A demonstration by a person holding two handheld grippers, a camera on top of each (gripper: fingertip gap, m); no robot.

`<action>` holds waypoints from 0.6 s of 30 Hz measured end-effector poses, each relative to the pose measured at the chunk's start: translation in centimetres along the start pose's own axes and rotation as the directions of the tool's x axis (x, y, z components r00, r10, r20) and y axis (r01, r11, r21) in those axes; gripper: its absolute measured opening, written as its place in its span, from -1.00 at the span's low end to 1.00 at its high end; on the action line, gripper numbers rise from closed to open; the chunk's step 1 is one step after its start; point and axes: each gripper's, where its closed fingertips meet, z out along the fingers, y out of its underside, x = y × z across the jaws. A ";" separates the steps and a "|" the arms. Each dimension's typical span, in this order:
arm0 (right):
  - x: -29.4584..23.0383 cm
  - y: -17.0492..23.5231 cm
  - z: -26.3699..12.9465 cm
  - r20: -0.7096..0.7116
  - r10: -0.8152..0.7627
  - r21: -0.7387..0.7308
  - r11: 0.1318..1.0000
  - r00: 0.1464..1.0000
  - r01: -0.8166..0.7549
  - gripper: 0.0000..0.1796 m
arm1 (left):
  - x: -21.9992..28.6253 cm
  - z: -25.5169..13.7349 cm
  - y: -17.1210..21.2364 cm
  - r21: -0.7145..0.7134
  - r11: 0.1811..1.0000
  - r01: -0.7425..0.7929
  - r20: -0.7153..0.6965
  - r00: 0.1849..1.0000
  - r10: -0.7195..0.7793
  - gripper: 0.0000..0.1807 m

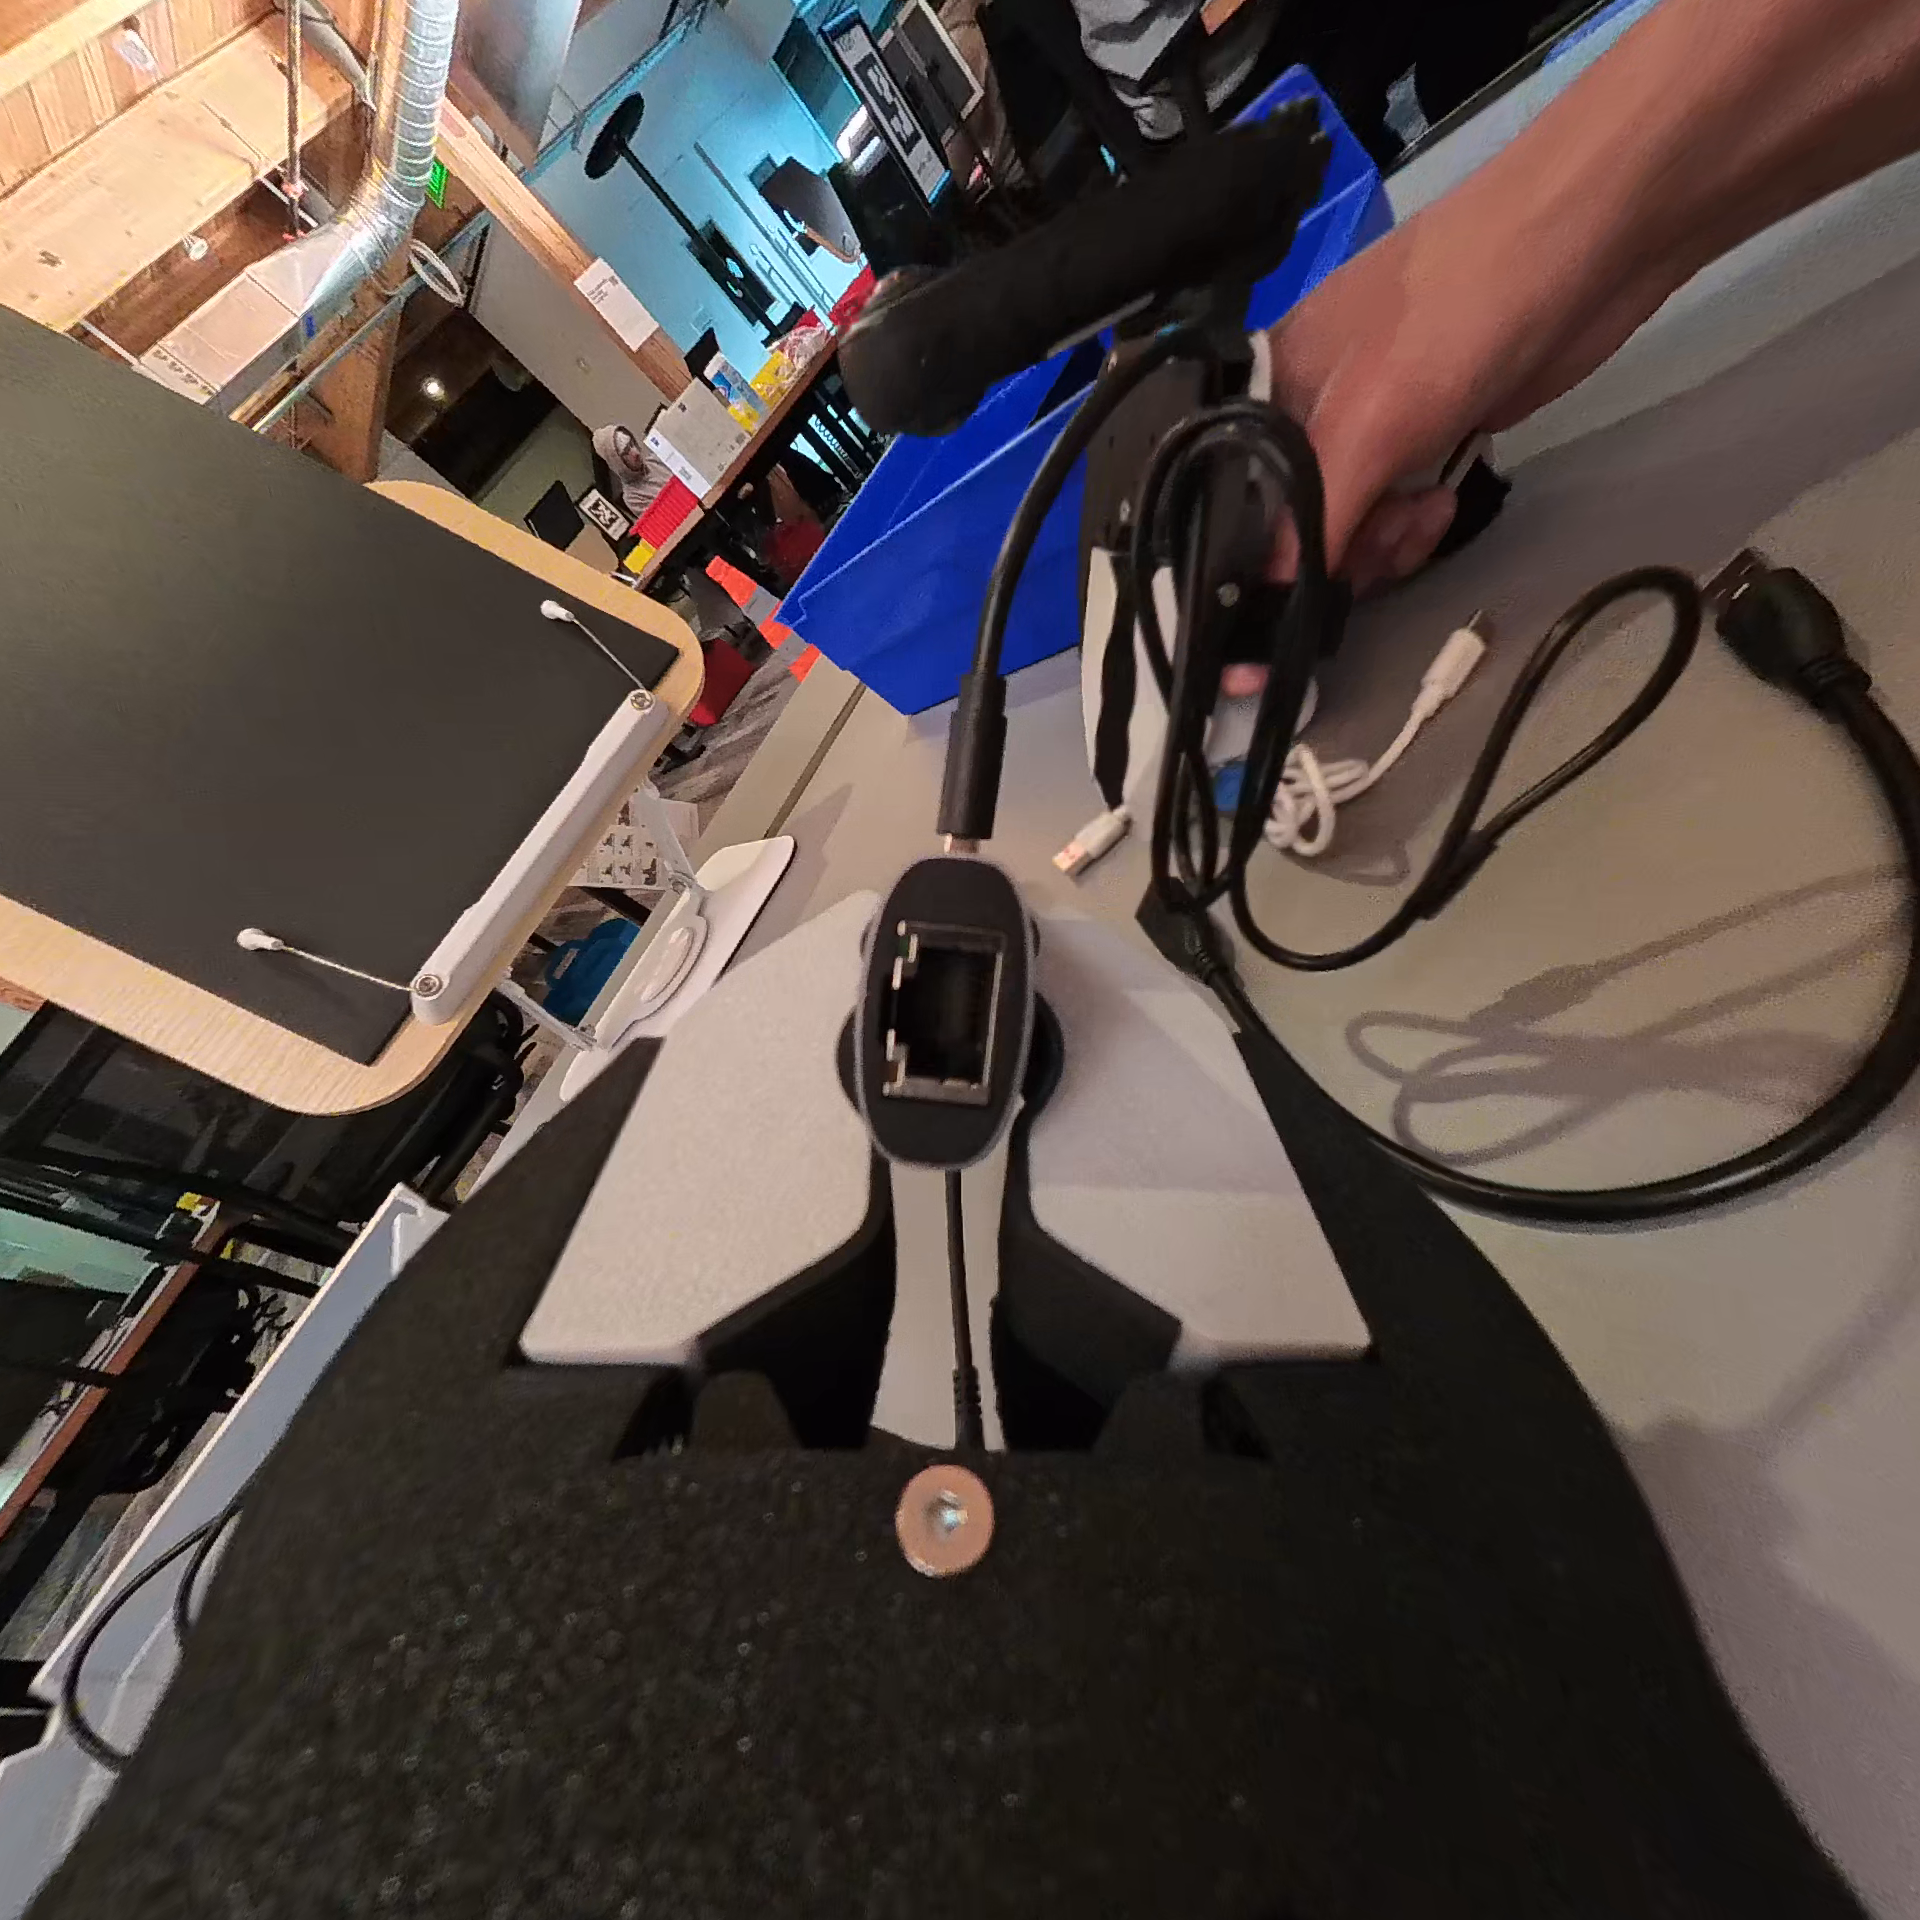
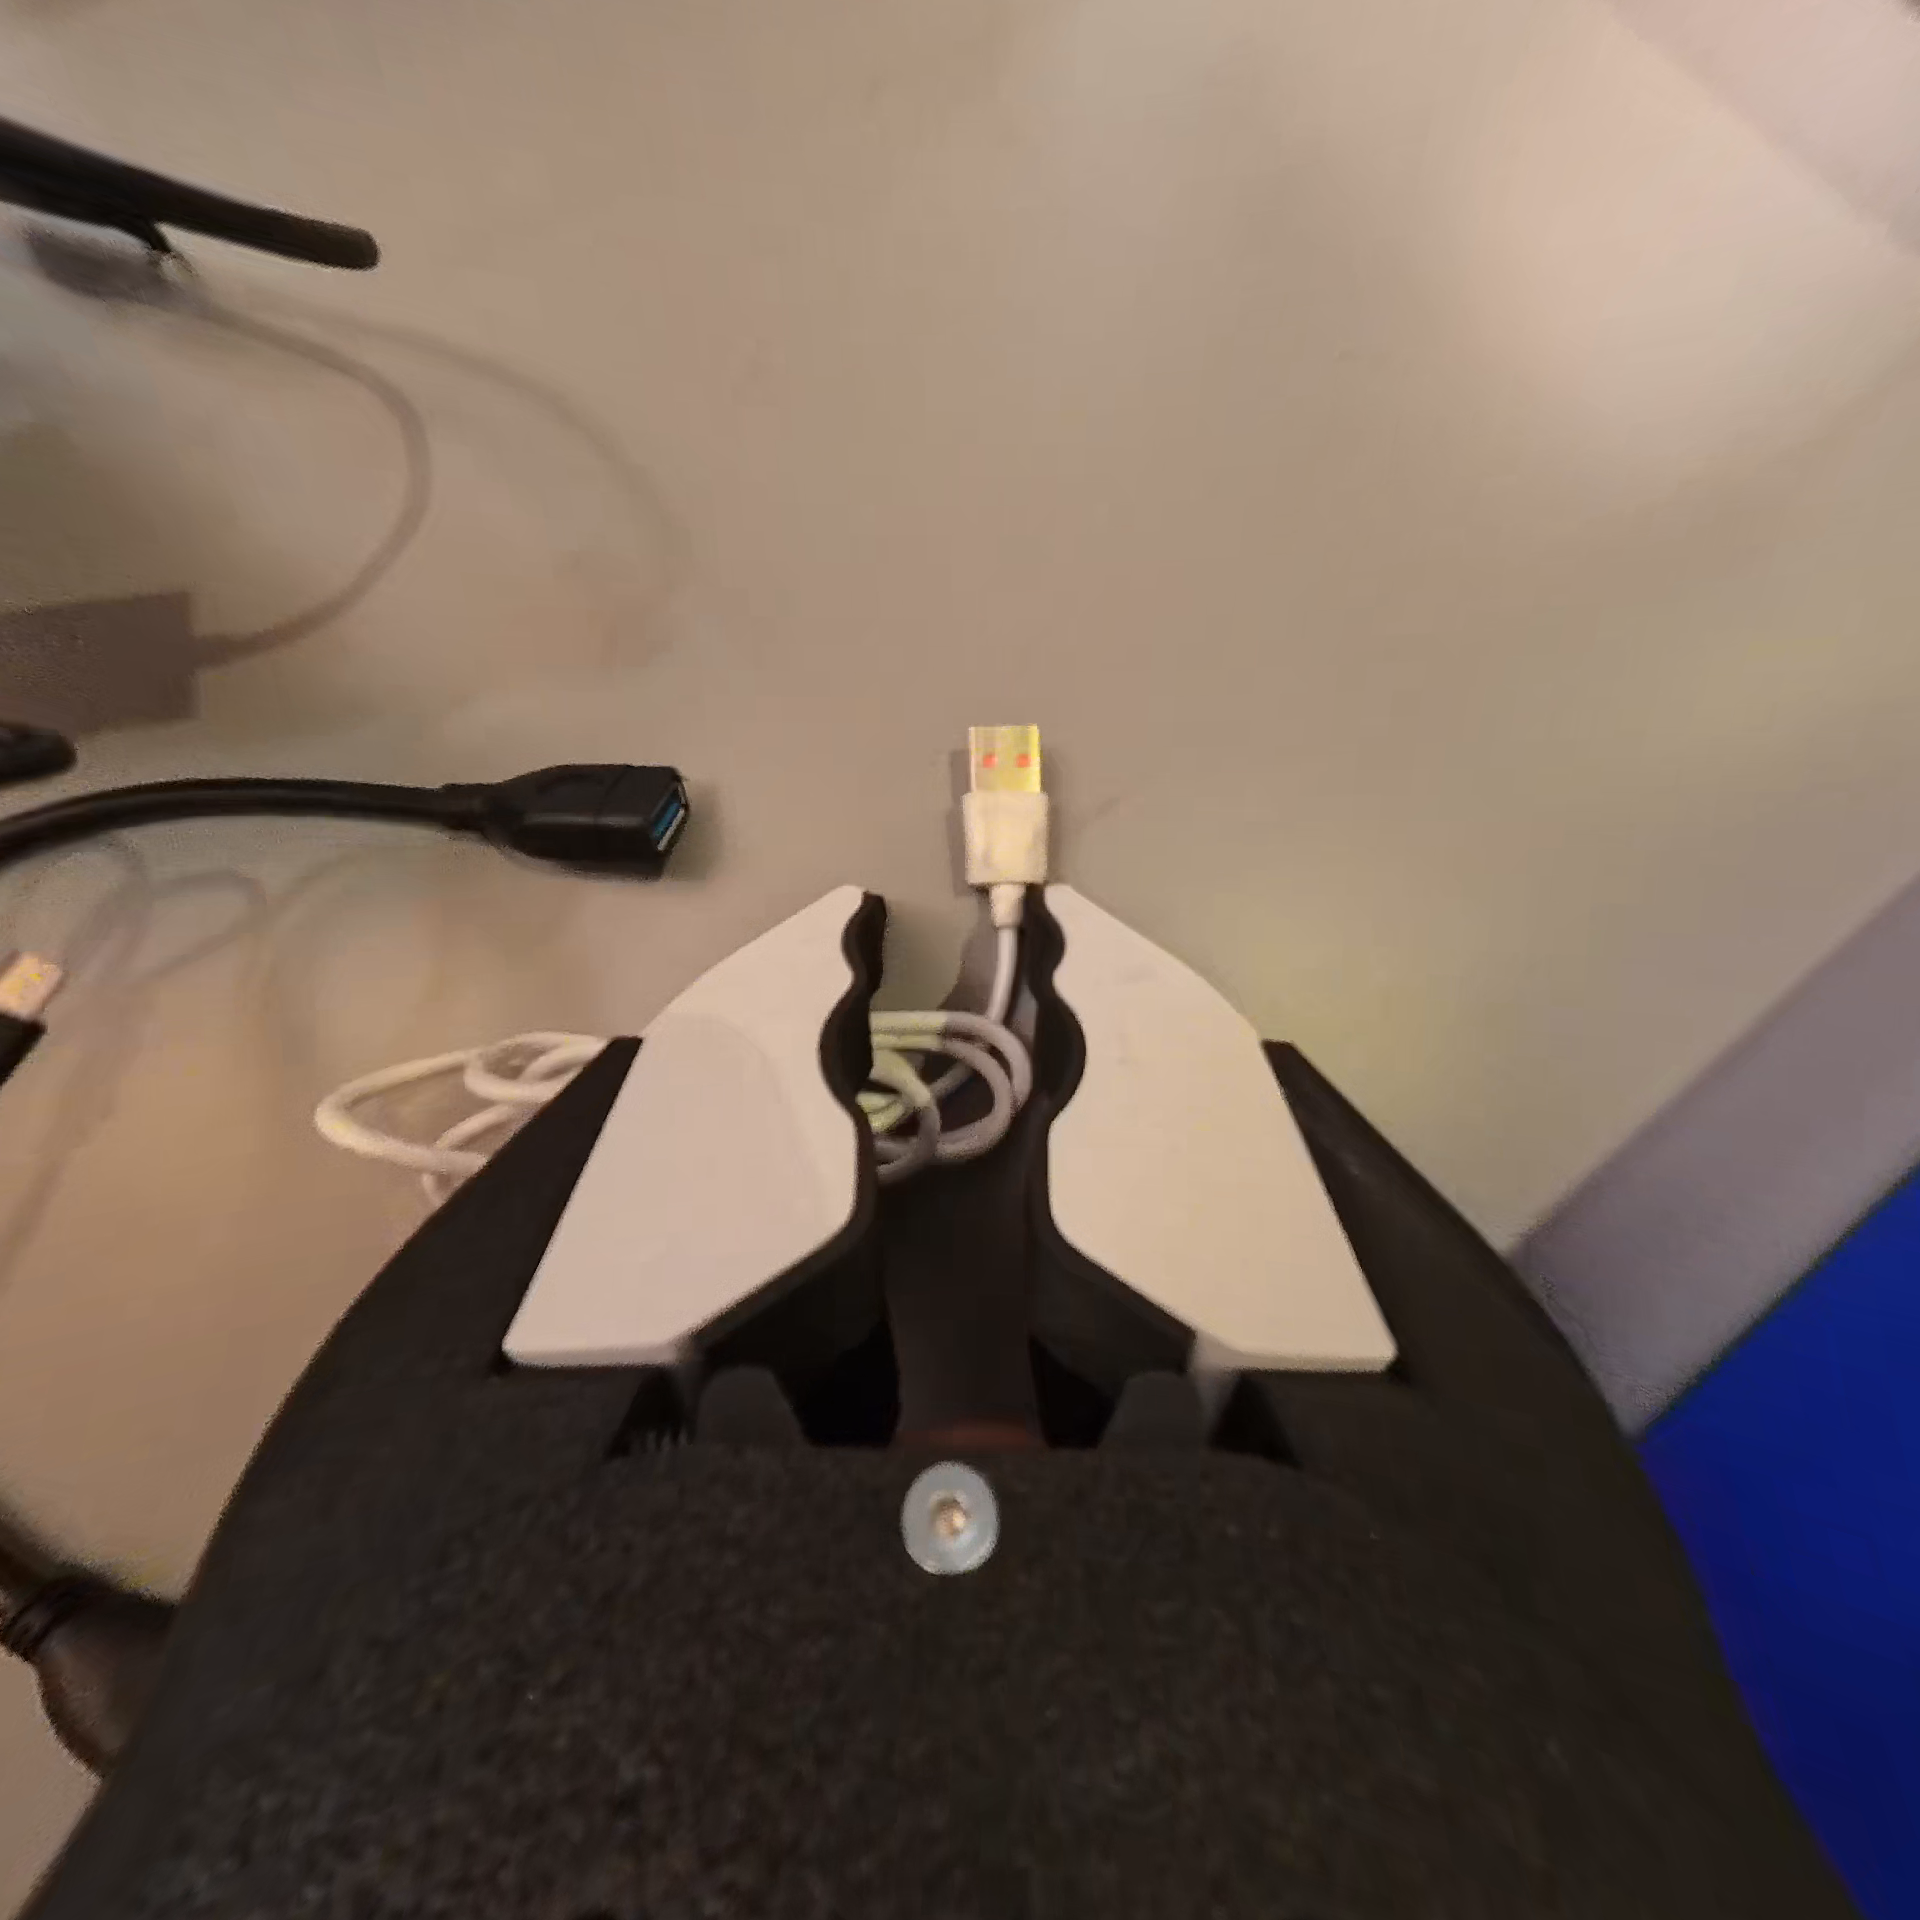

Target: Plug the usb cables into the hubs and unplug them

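Left hand-held gripper (image 1: 948,1023) clamps the dark oval hub (image 1: 945,1029), port-end toward camera; right hand-held gripper (image 2: 961,914) sits partly open around the white USB cable (image 2: 1003,821), plug pointing straight away.

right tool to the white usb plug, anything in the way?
Nothing visible. The right tool is open just behind the white USB plug, whose cable already runs between the fingers. The black socket cable lies off to the left, apart from it.
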 end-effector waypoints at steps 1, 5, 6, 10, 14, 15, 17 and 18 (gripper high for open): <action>0.1 -0.2 0.1 0.013 0.026 0.019 0.999 1.000 -0.027 -0.74 | 0.1 0.1 0.0 -0.001 1.000 -0.001 -0.004 1.000 0.001 -0.81; 0.5 0.0 0.0 0.015 0.043 0.001 0.999 0.999 -0.043 -0.94 | 0.5 0.2 -0.2 -0.004 1.000 -0.014 -0.012 1.000 0.014 -0.81; 0.5 0.0 0.0 0.015 0.058 0.000 0.998 0.998 -0.058 -0.94 | 0.6 0.2 -0.2 -0.005 1.000 -0.019 -0.013 1.000 0.019 -0.81; 1.4 -1.3 -1.3 -0.124 -0.018 0.033 0.999 0.992 0.023 -0.95 | 0.6 0.2 -0.3 -0.014 0.999 -0.031 -0.003 1.000 0.031 -0.81; 4.4 -7.7 -9.0 -0.586 -0.242 0.083 0.931 0.774 0.354 -0.95 | 0.3 0.2 -0.2 -0.019 0.999 -0.028 0.012 1.000 0.028 -0.81; 4.1 -8.8 -10.1 -0.644 -0.337 0.028 0.887 0.687 0.460 -0.95 | 0.2 0.2 -0.2 -0.020 0.999 -0.028 0.018 0.999 0.028 -0.80; 3.1 -8.5 -9.5 -0.657 -0.504 -0.110 0.800 0.561 0.590 -0.95 | 0.1 0.2 -0.1 -0.026 0.999 -0.028 0.023 0.999 0.029 -0.81; 2.9 -7.0 -8.2 -0.622 -0.564 -0.185 0.780 0.543 0.598 -0.94 | 0.0 0.1 -0.1 -0.026 0.999 -0.030 0.029 0.999 0.030 -0.81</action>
